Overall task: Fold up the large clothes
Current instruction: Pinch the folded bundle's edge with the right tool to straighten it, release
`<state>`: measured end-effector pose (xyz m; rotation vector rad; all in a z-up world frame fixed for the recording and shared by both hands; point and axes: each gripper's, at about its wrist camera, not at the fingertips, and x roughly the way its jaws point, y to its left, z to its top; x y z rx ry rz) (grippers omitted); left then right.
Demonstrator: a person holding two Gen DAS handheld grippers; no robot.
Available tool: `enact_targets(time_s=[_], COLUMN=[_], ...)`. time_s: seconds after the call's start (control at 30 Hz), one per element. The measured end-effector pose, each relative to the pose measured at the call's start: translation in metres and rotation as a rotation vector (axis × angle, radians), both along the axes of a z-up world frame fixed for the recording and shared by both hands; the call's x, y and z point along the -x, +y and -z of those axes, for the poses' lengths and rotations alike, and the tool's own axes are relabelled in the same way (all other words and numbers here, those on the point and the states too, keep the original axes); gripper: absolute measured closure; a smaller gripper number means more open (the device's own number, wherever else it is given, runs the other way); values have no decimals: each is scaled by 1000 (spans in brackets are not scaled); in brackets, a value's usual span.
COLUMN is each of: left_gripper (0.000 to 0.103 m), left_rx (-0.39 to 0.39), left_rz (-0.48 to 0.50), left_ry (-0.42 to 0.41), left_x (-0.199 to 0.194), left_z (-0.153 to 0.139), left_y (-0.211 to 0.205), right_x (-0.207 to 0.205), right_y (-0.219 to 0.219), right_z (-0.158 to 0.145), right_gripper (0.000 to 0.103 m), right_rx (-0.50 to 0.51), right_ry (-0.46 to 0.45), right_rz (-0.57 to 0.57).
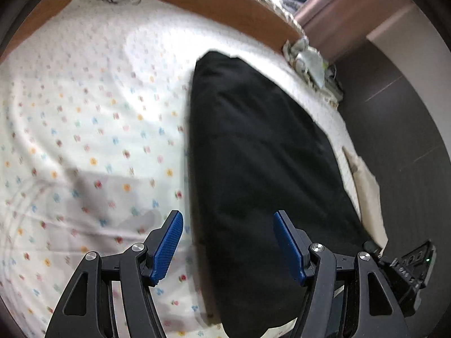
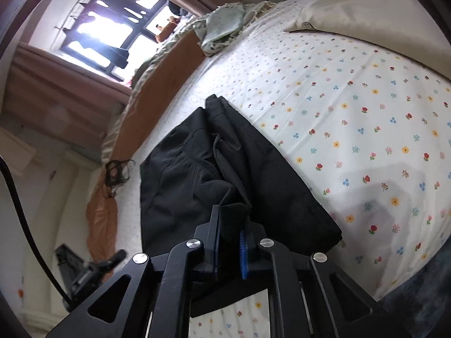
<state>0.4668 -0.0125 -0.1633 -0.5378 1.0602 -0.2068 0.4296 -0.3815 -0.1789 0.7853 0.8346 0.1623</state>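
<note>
Jaws first: we see our right gripper (image 2: 229,242) pinching a bunched fold of the black garment (image 2: 225,166), the blue pads pressed together on the cloth with a tuft of fabric standing up between them. Our left gripper (image 1: 228,239) has its jaws spread apart with nothing between the pads; its left pad hangs over the flowered sheet, its right pad over the dark cloth, and we cannot tell whether either touches.

From the left wrist view the black garment (image 1: 253,169) lies as a long dark strip running away from the gripper along the bed's right edge, its far end rounded and short of the far side. From the right wrist view the same garment shows seams and a hem, laid in overlapping layers on the bedsheet (image 2: 352,118), which is white with small coloured flowers.

Farther off, a cream pillow (image 2: 366,11) rests at the bed's far right corner. A crumpled pale cloth (image 2: 225,25) sits at the far edge, beside an orange-brown blanket (image 2: 166,76) that lines that side. A tangle of dark cord (image 2: 117,171) lies on the blanket. Beyond stands a bright window (image 2: 112,28) with curtains.
</note>
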Motion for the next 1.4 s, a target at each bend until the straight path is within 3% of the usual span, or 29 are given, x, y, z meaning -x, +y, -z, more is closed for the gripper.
enact_targets(time_s=[0.1, 0.2, 0.43, 0.53, 0.97, 1.07, 1.17, 1.23, 1.4], left_gripper=[38, 57, 58, 58, 57, 57, 57, 57, 56], left_rx=[16, 85, 126, 110, 90, 70, 65, 67, 66], left_rz=[21, 64, 135, 166, 140, 115, 93, 82, 40], left_ry=[30, 65, 49, 40, 54, 40, 26, 21, 25], left_x=[1, 6, 16, 21, 13, 10, 7, 4, -4], left_z=[12, 19, 7, 2, 11, 5, 0, -3, -4], left_y=[-8, -17, -30, -37, -33, -29, -22, -17, -3], right_x=[9, 18, 29, 32, 22, 22, 21, 16, -16], right_y=[-6, -15, -41, -48, -51, -52, -56, -60, -62], right_z=[1, 7, 40, 49, 50, 36, 17, 3, -19], right_gripper=[95, 96, 96, 96, 96, 72, 33, 28, 28], right_rx=[-21, -37, -98, -117, -59, 8, 72, 86, 151], right_ry=[-24, -33, 8, 22, 61, 69, 61, 41, 48], right_rz=[-12, -1, 33, 41, 61, 48, 36, 12, -82])
